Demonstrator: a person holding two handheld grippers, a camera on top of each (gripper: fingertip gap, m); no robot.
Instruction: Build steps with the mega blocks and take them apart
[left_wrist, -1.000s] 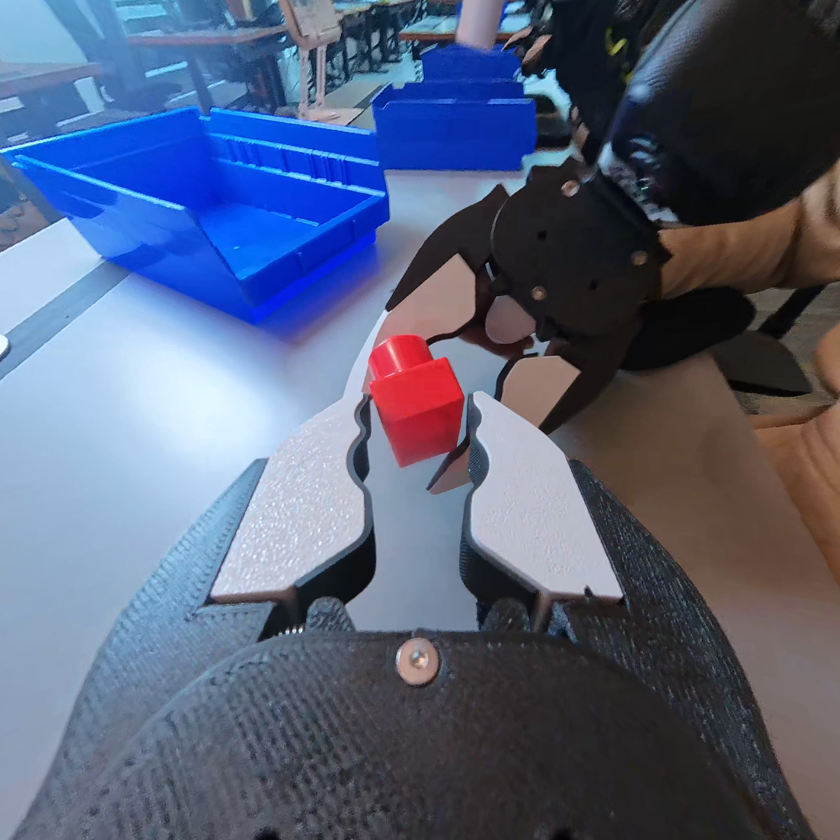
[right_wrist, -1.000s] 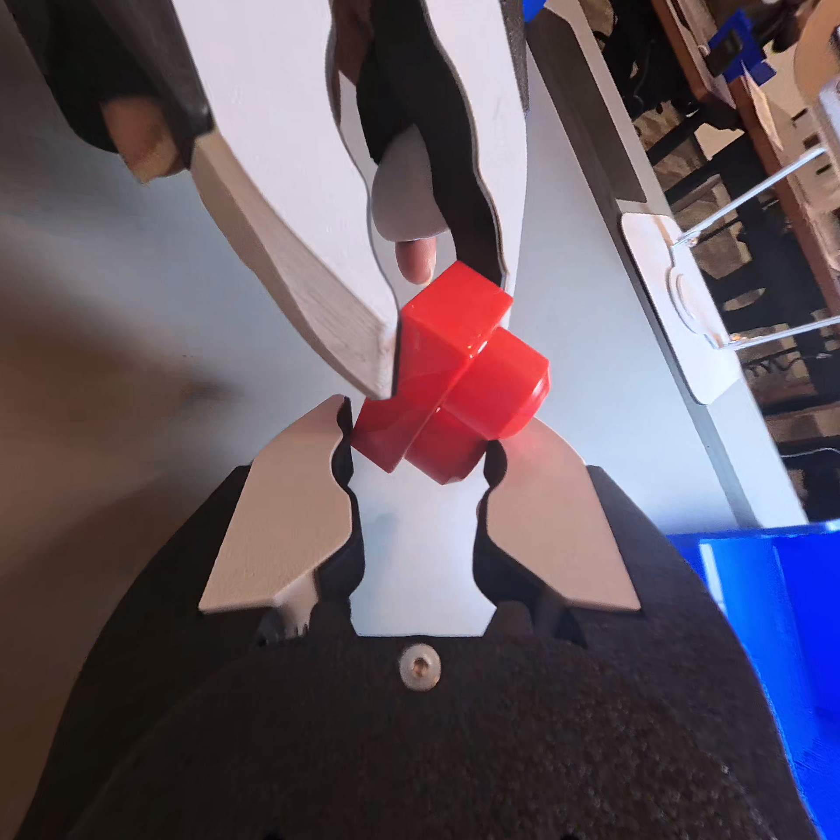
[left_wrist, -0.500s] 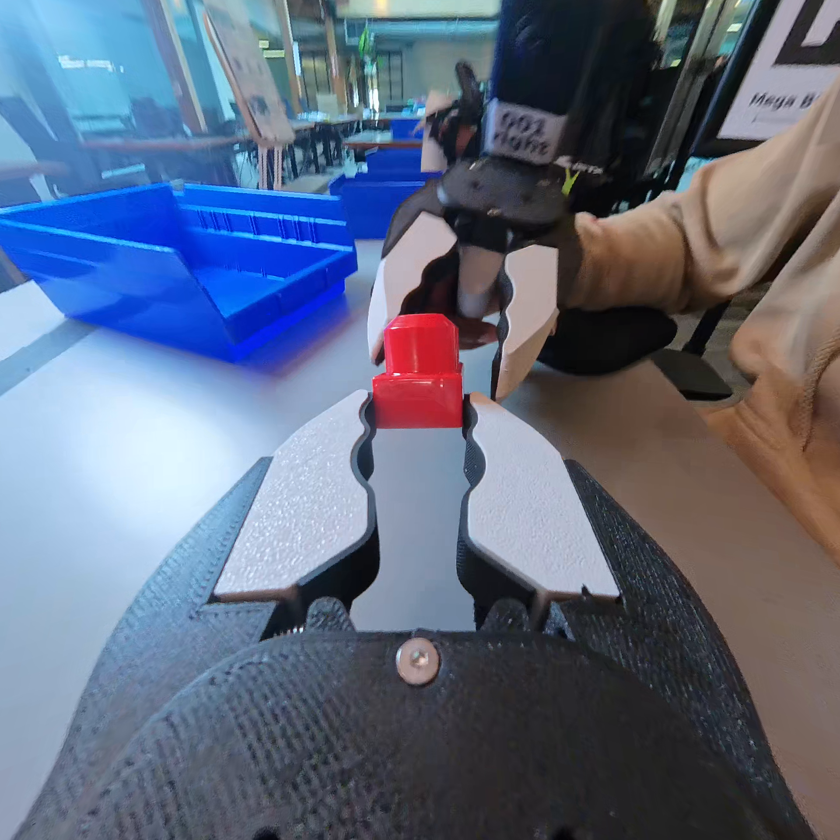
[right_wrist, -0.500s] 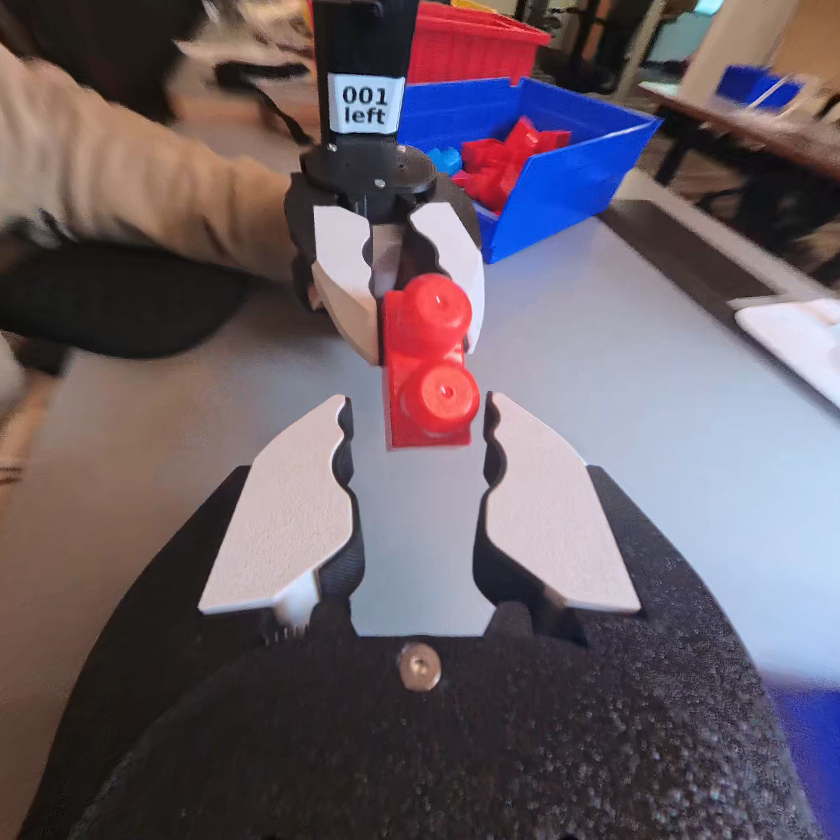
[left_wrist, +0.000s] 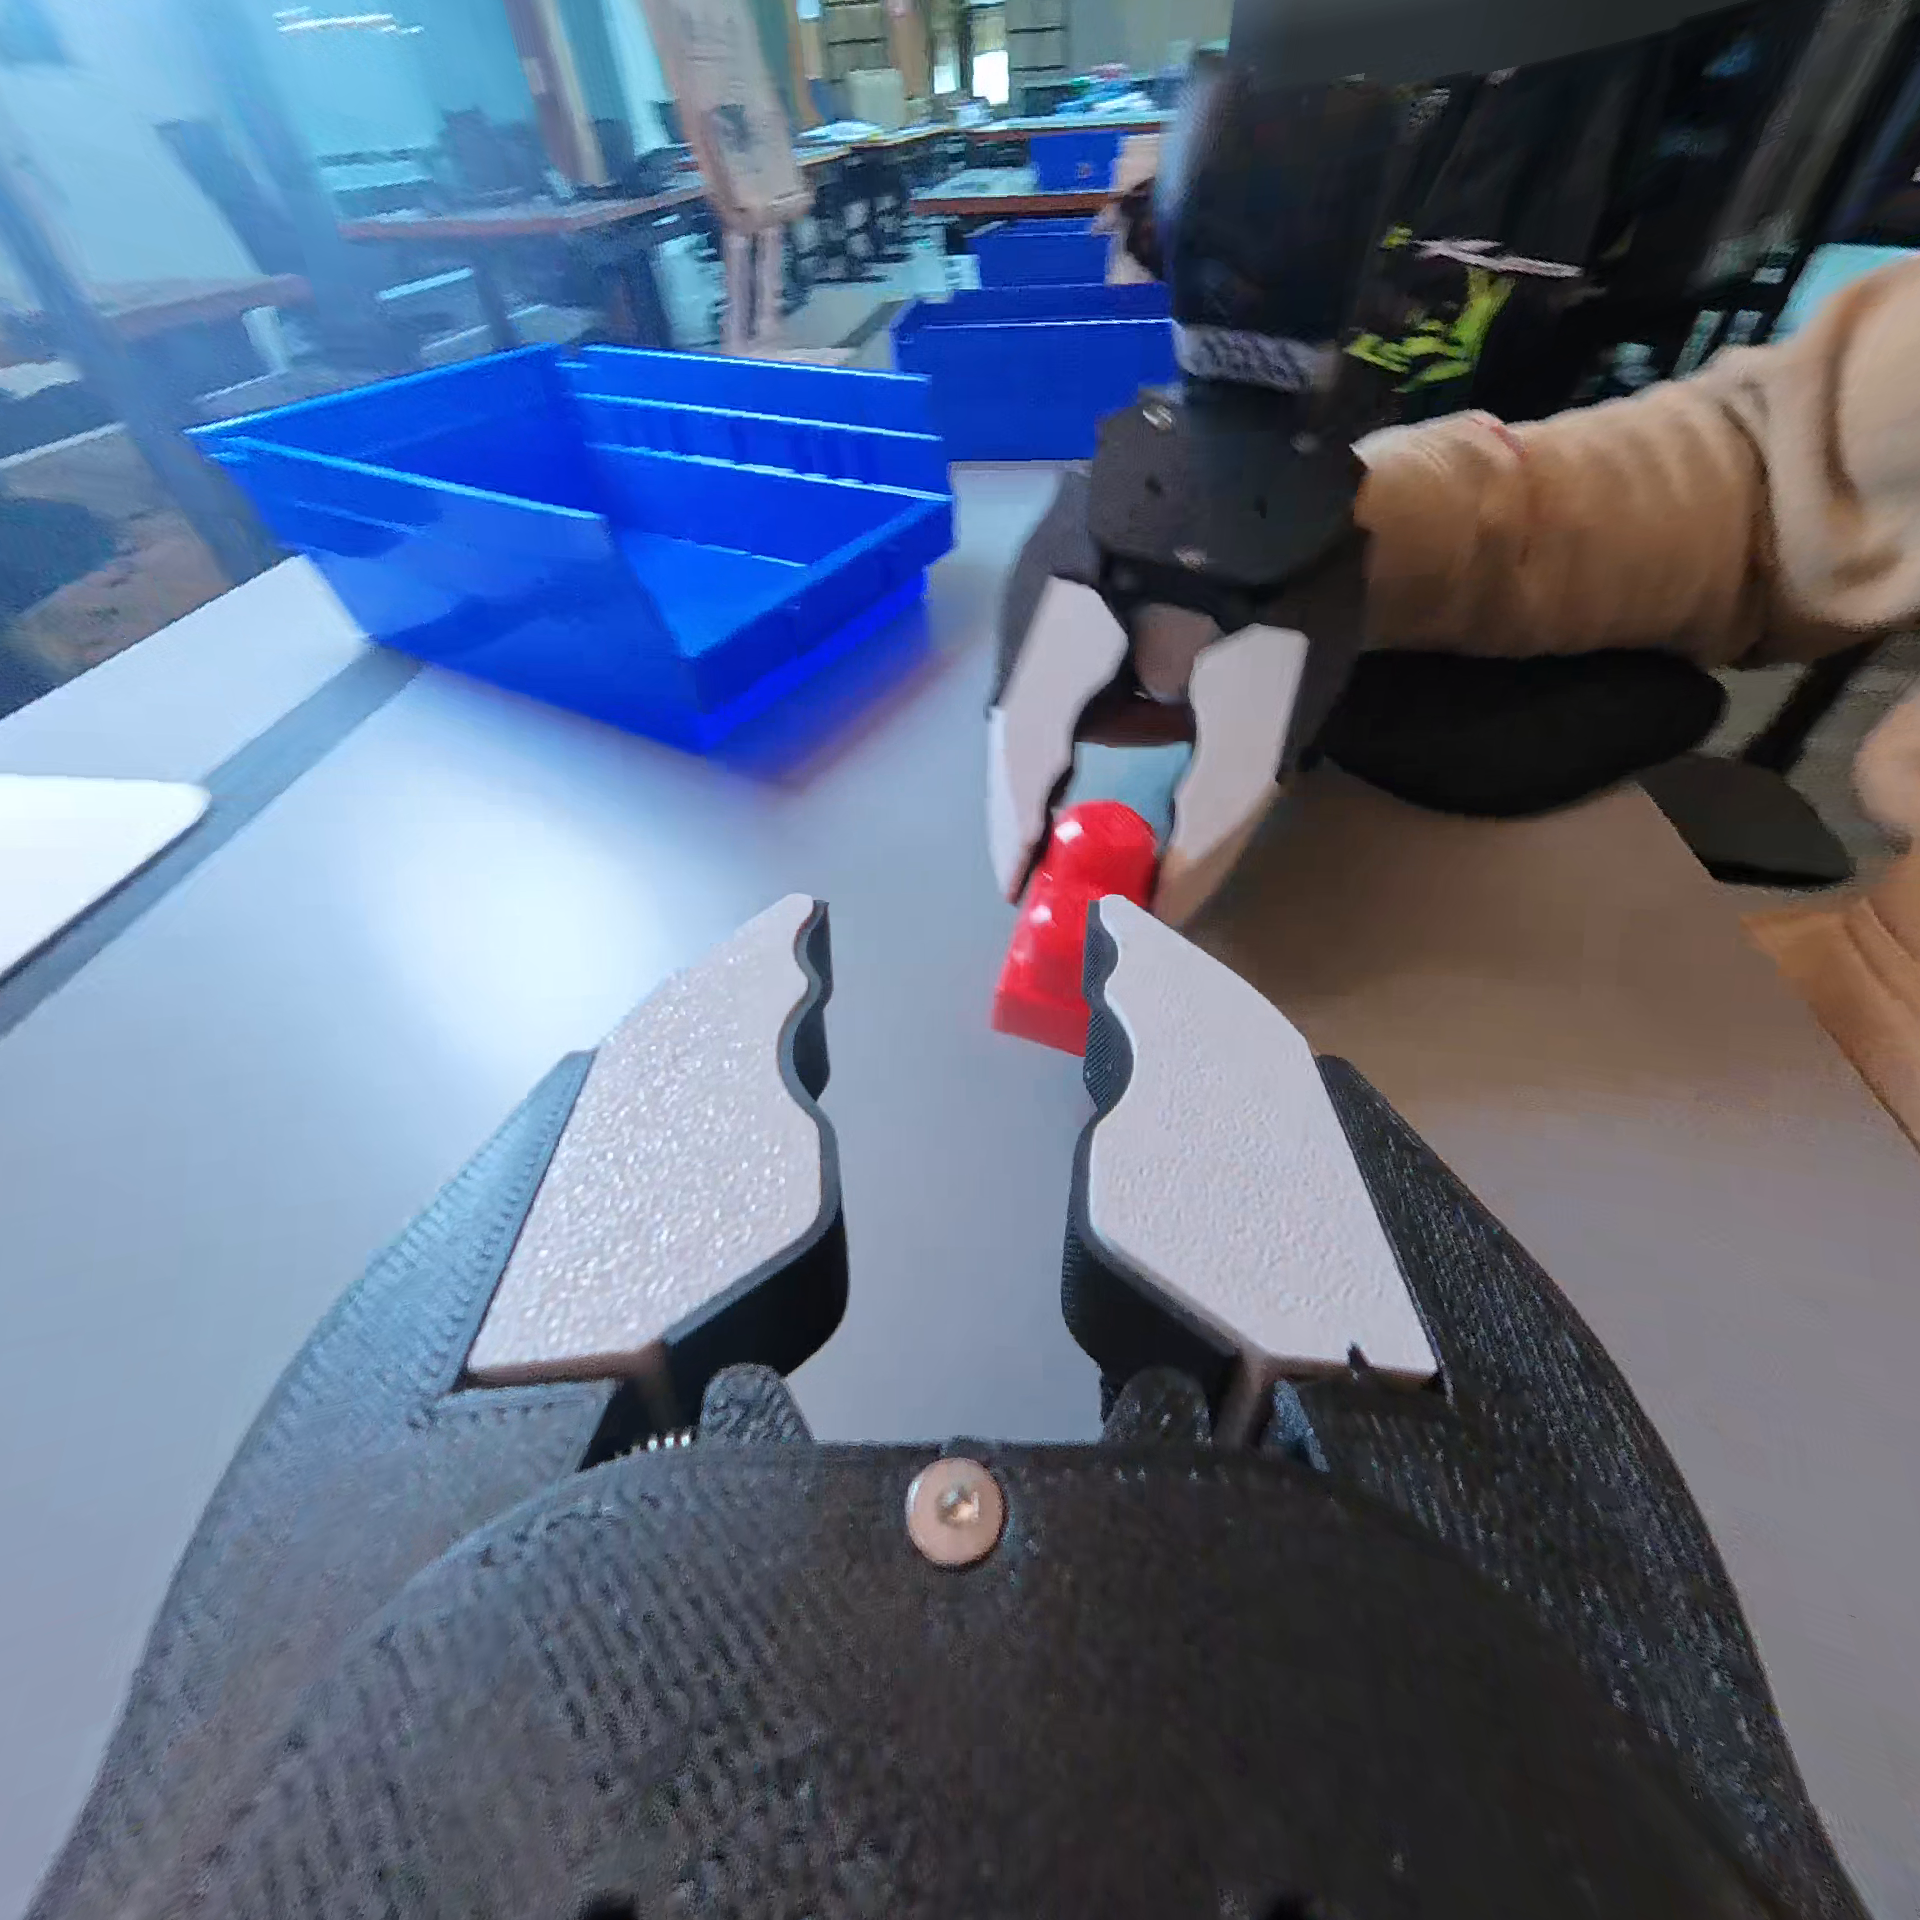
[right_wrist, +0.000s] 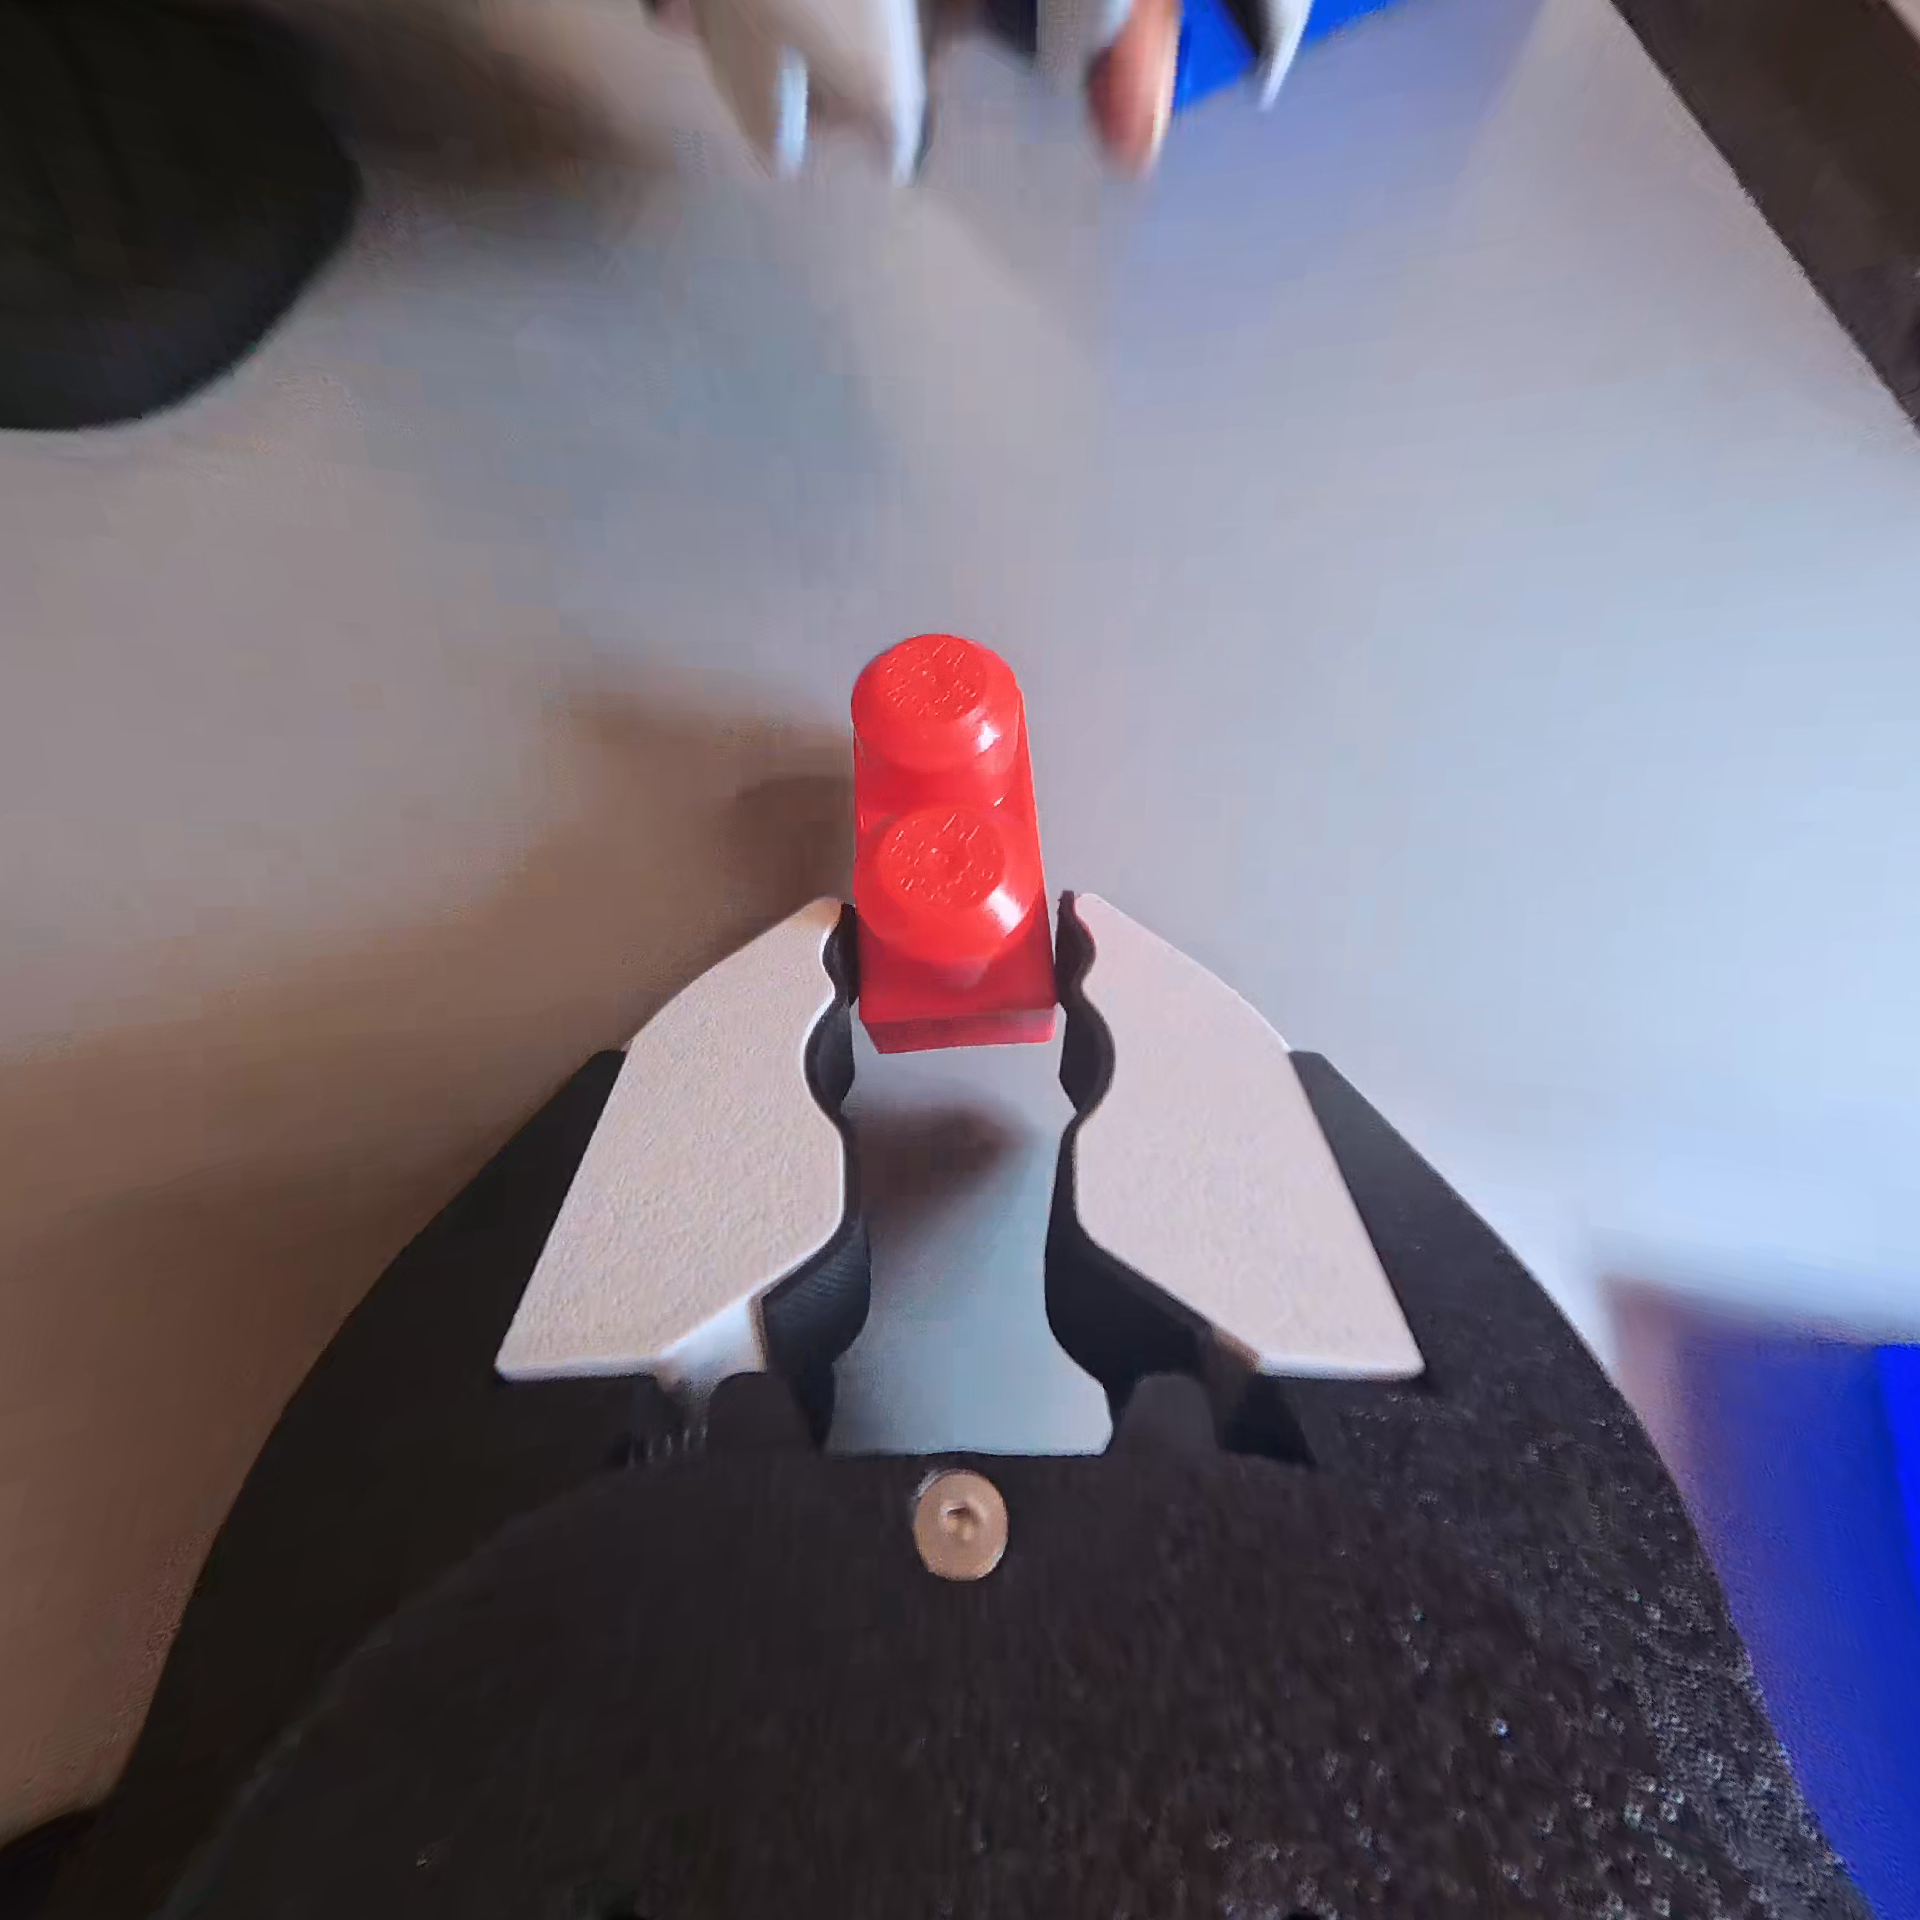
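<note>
A red two-stud mega block (left_wrist: 1044, 940) rests on the grey table (left_wrist: 468, 935), studs up. My left gripper (left_wrist: 956, 920) is open and empty, its fingertips just short of the block and a little to its left. My right gripper (left_wrist: 1091, 883) comes down from above and closes on the block's sides. In the right wrist view the block (right_wrist: 940, 790) sits between the fingertips of my right gripper (right_wrist: 956, 914), which is shut on its near end. The left gripper shows only as a blur at the top edge (right_wrist: 914, 94).
An open blue bin (left_wrist: 623, 540) stands at the far left of the table, with another blue bin (left_wrist: 1039, 364) behind it. A white flat board (left_wrist: 62, 852) lies at the left edge. A beige sleeve (left_wrist: 1610, 520) reaches in from the right. A blue bin corner (right_wrist: 1818, 1558) is near the right gripper. There is about 10 centimetres between the tips of the two grippers.
My left gripper has let go of the red block, opened and drawn back. My right gripper has closed on the block, which now sits on the table.
</note>
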